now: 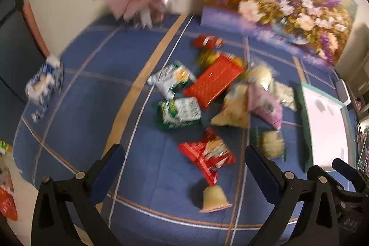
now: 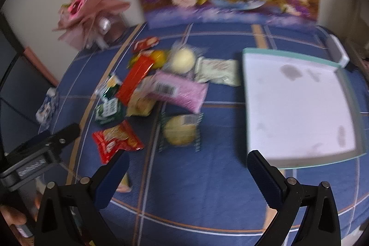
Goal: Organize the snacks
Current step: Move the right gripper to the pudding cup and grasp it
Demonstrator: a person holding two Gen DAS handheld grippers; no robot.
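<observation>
Both tools, left tool (image 1: 184,167) and right tool (image 2: 188,168), are hanging spread and empty; the snack pile (image 1: 214,89) is lying ahead, the white tray (image 2: 297,105) near the bench's right edge.

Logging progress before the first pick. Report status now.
Left gripper open, empty. Right gripper open, empty. Snacks piled loose on the blue cloth, tray bare beside them. Nothing blocking.

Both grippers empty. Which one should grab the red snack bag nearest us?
Left, probably. The left gripper is open with the red snack bag between its fingers. The right gripper is open too, but the bag lies off to its left, nearer the tray.
</observation>
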